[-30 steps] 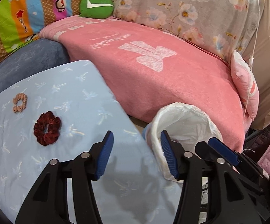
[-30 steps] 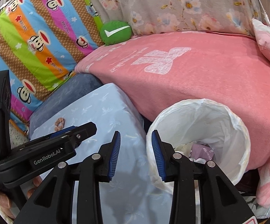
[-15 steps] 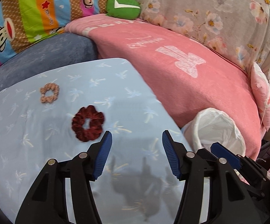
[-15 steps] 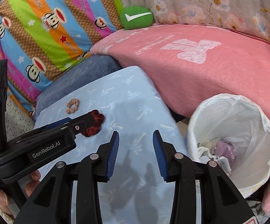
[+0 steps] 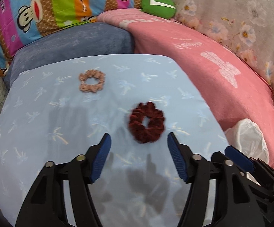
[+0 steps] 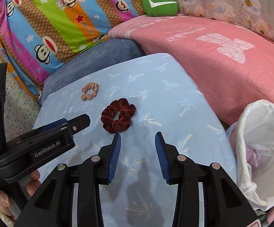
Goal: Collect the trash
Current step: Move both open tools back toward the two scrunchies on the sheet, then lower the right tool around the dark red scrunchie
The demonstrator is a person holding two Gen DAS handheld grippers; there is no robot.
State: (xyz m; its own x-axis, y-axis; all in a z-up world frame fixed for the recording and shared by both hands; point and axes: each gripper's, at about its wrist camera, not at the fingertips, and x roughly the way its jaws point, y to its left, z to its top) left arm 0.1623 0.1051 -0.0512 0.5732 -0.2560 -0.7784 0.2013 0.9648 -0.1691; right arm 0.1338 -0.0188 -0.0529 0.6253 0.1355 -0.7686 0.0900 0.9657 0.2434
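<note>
A dark red velvet scrunchie (image 5: 146, 122) lies on the light blue cloth-covered table (image 5: 42, 132), just ahead of my open, empty left gripper (image 5: 138, 145). It also shows in the right wrist view (image 6: 118, 115), ahead and left of my open, empty right gripper (image 6: 138, 141). A smaller tan scrunchie (image 5: 91, 81) lies farther back on the cloth; it shows in the right wrist view (image 6: 89, 91) too. A bin lined with a white bag (image 6: 263, 151) stands right of the table and holds crumpled trash (image 6: 250, 155).
A pink blanket (image 6: 222, 56) covers the sofa behind the table. A striped monkey-print cushion (image 6: 51, 22) and a green pillow (image 6: 160, 4) lie at the back. The left gripper's body (image 6: 42, 143) shows in the right wrist view at the left.
Both grippers have swung left, away from the bin and over the table. The red scrunchie now lies centred ahead of the left gripper. Both stay open.
</note>
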